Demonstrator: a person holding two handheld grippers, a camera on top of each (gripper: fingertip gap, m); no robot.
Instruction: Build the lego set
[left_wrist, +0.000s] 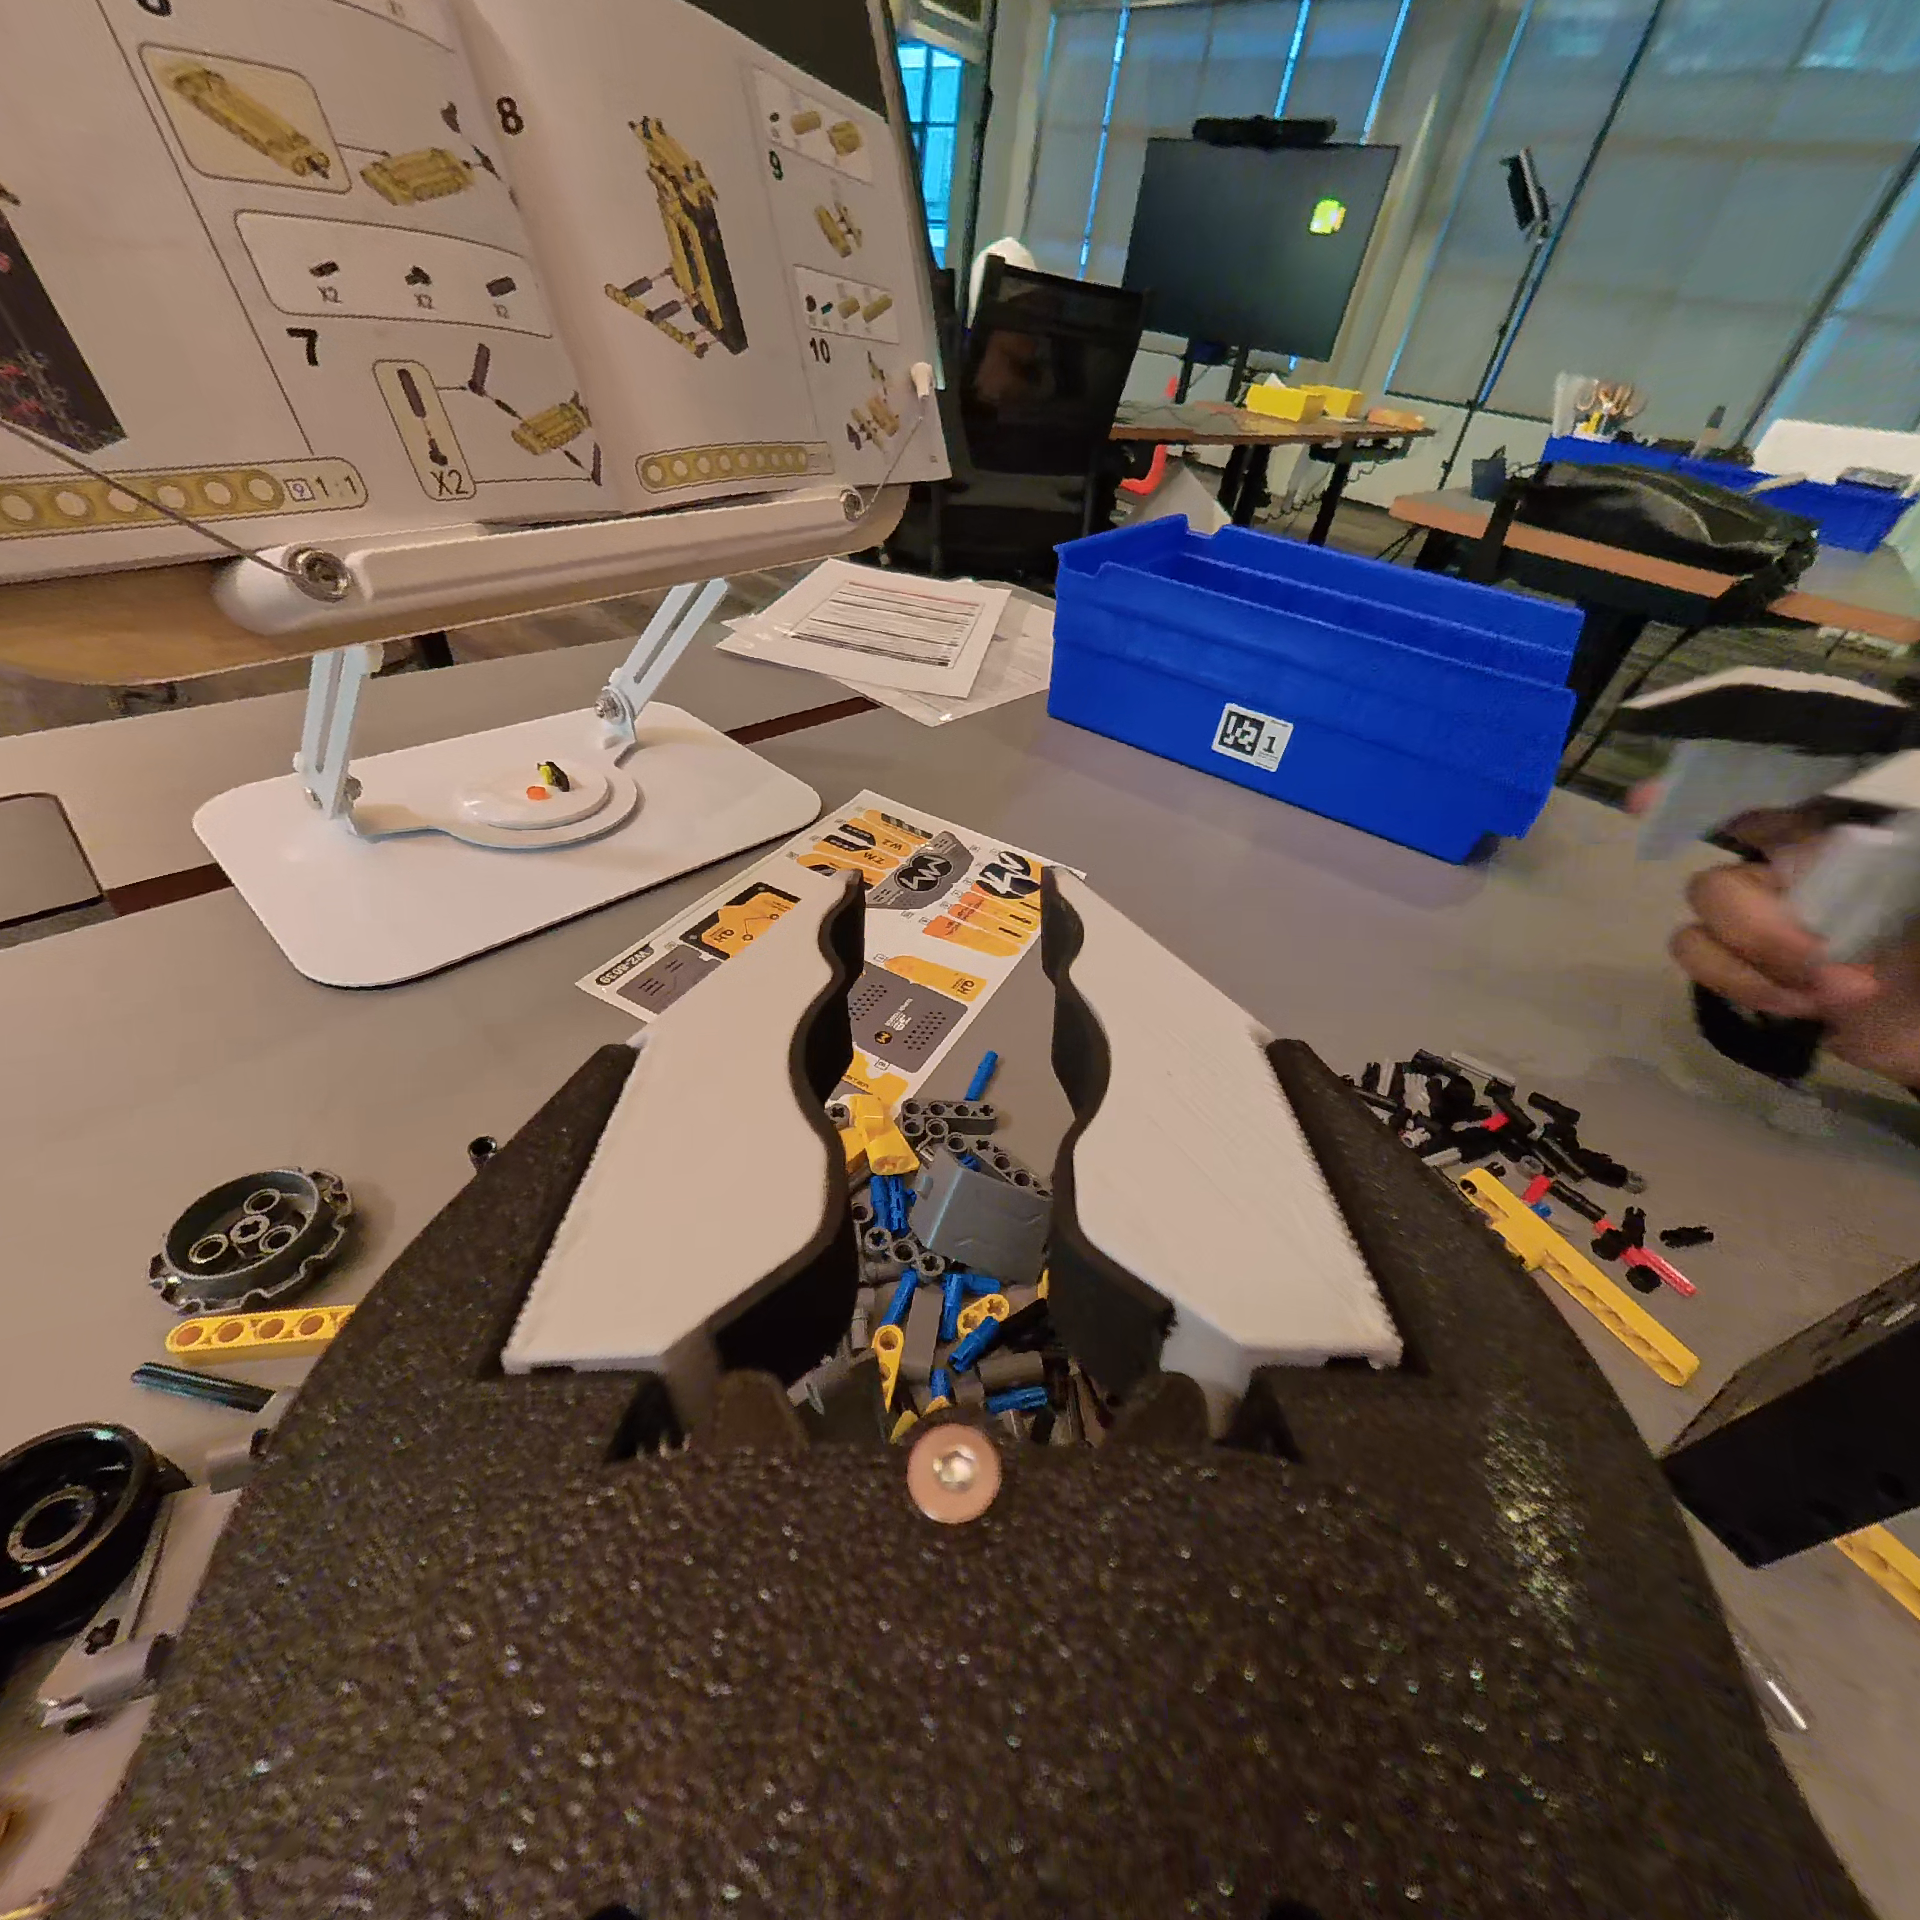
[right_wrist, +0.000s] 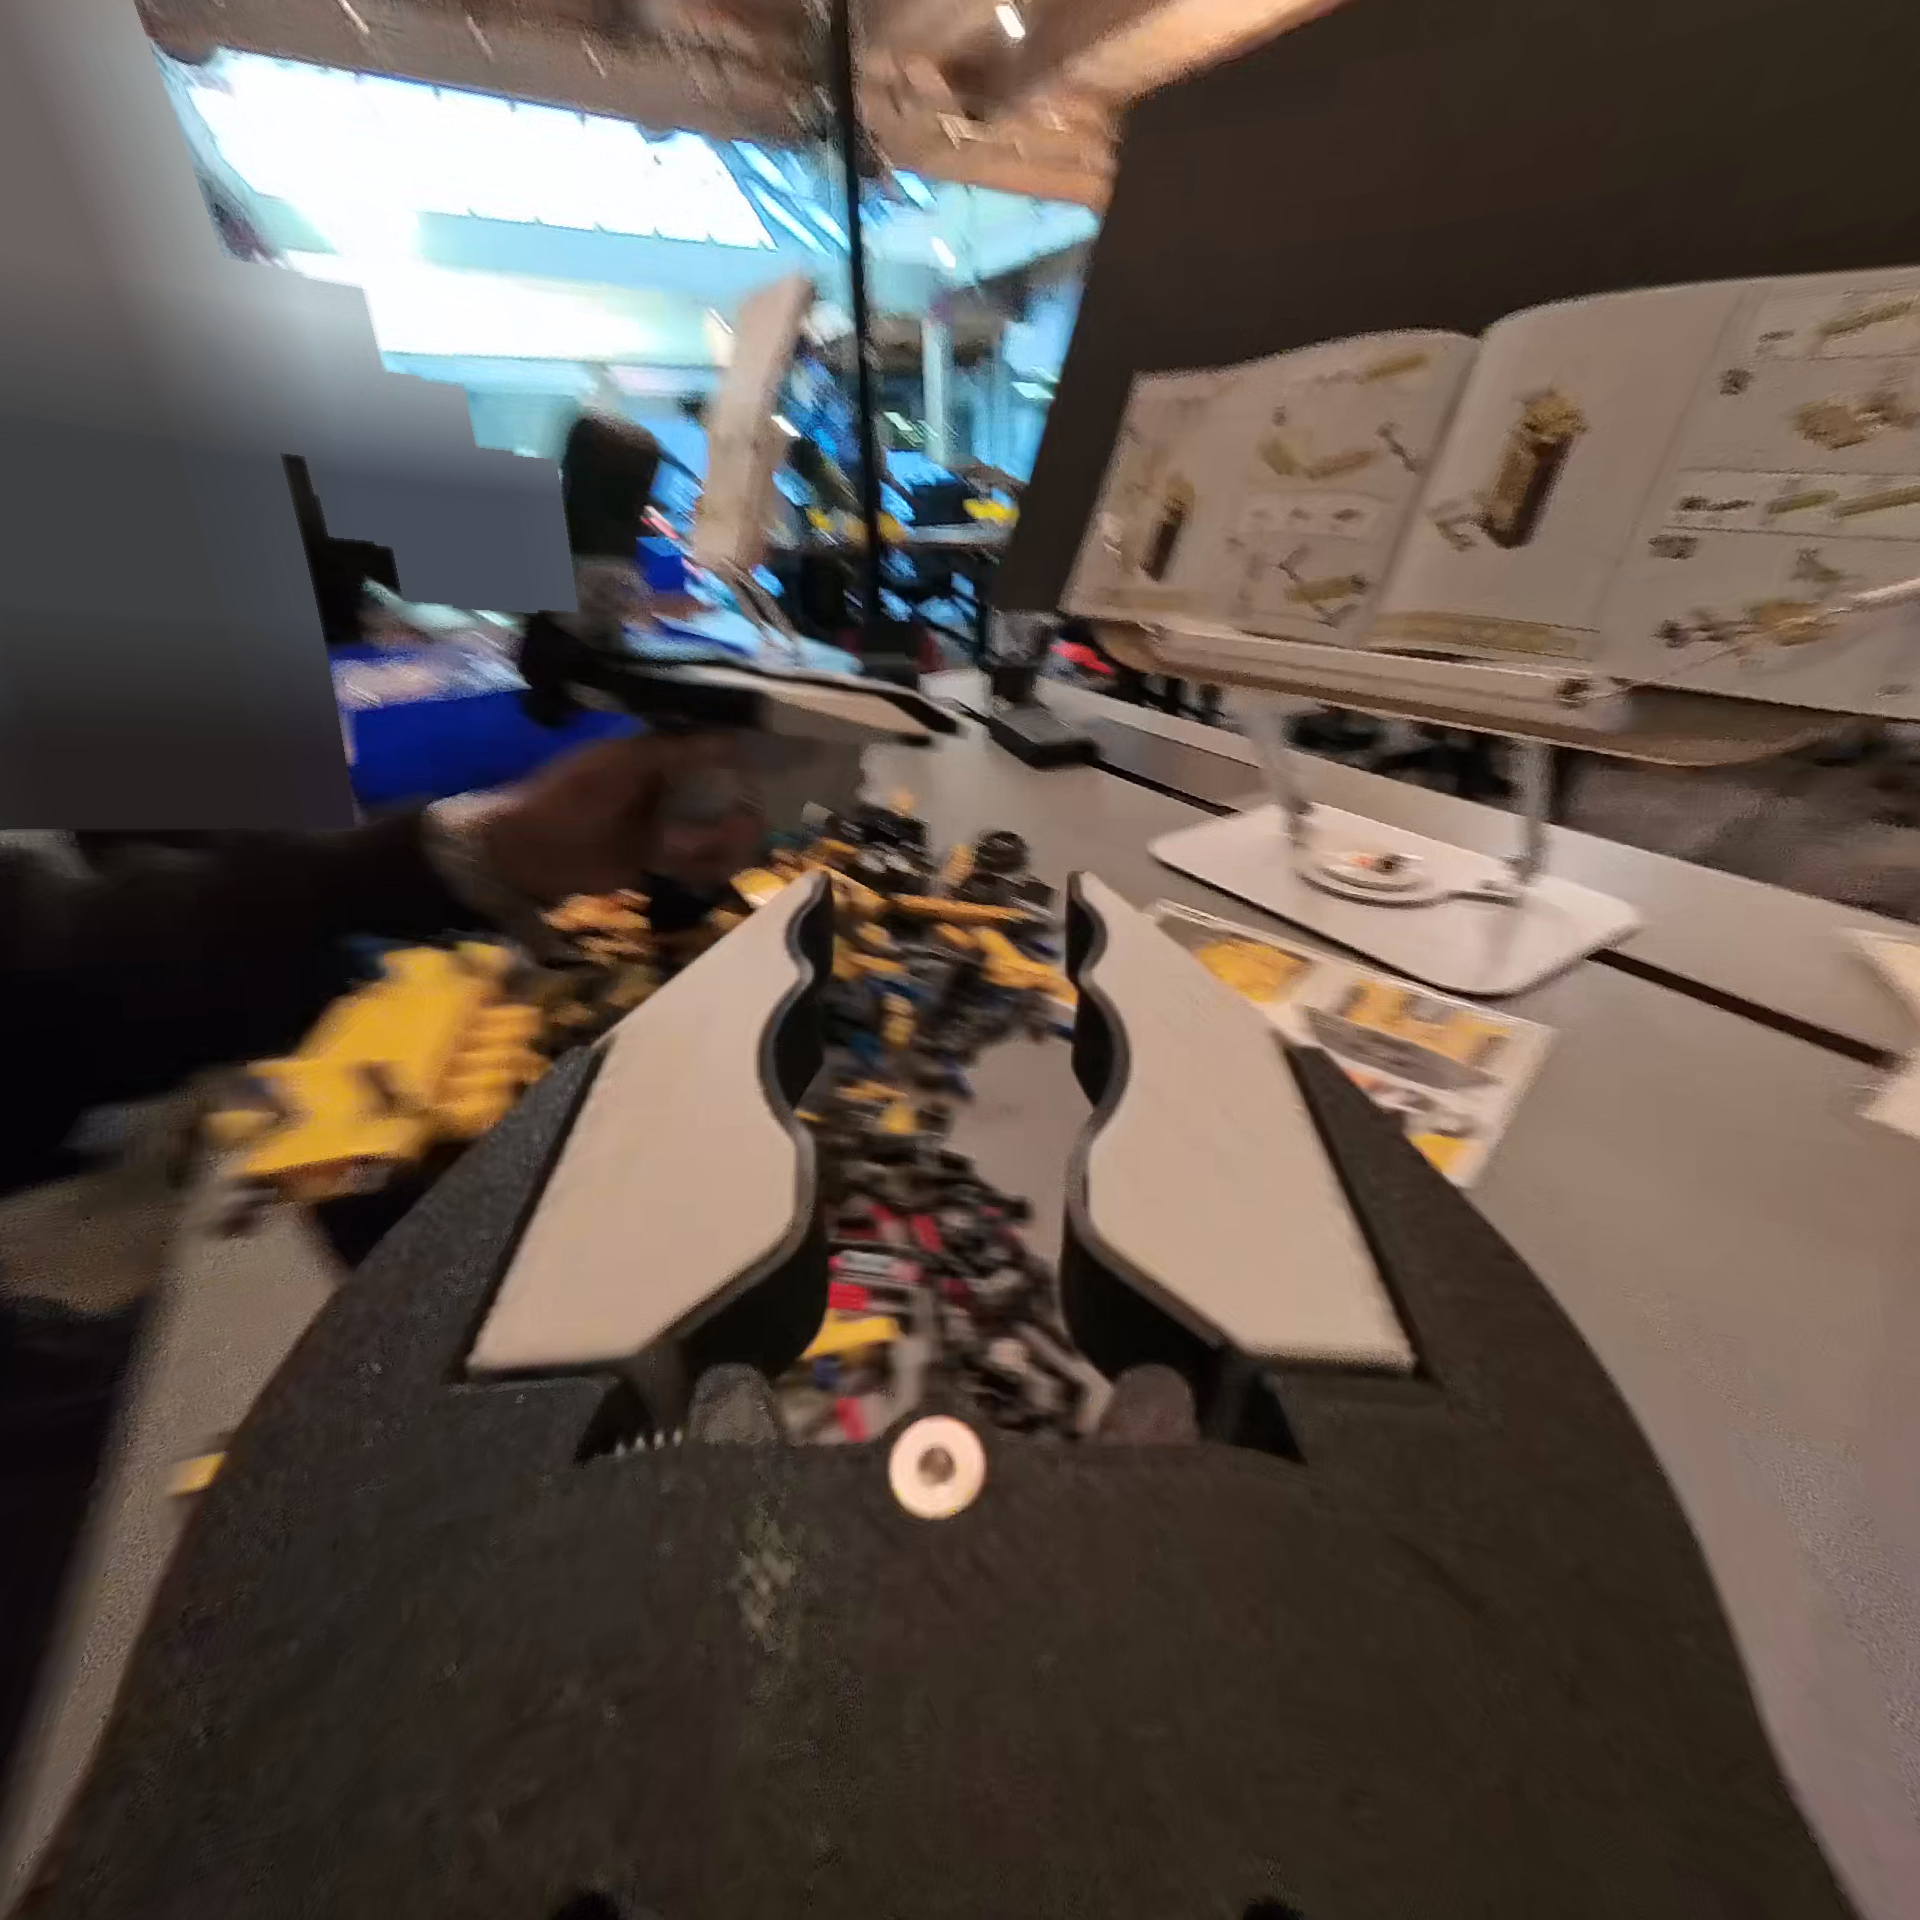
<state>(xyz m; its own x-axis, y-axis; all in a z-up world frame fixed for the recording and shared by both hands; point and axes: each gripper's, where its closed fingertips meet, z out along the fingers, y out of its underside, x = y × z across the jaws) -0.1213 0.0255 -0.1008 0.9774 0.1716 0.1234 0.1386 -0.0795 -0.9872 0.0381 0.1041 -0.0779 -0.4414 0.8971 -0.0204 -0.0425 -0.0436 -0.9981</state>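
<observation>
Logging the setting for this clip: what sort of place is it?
Probably an office or lab workspace set up for toy-brick assembly: an instruction booklet on a stand, loose building pieces on a grey table, and a monitor behind.

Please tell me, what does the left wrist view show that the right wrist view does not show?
Only the left view shows the blue bin, a black toothed ring and a dark monitor. Only the right view shows a bulky yellow block assembly, blurred. Both show the open booklet on its white stand, the sticker sheet, loose small parts, and open empty tongs.
</observation>
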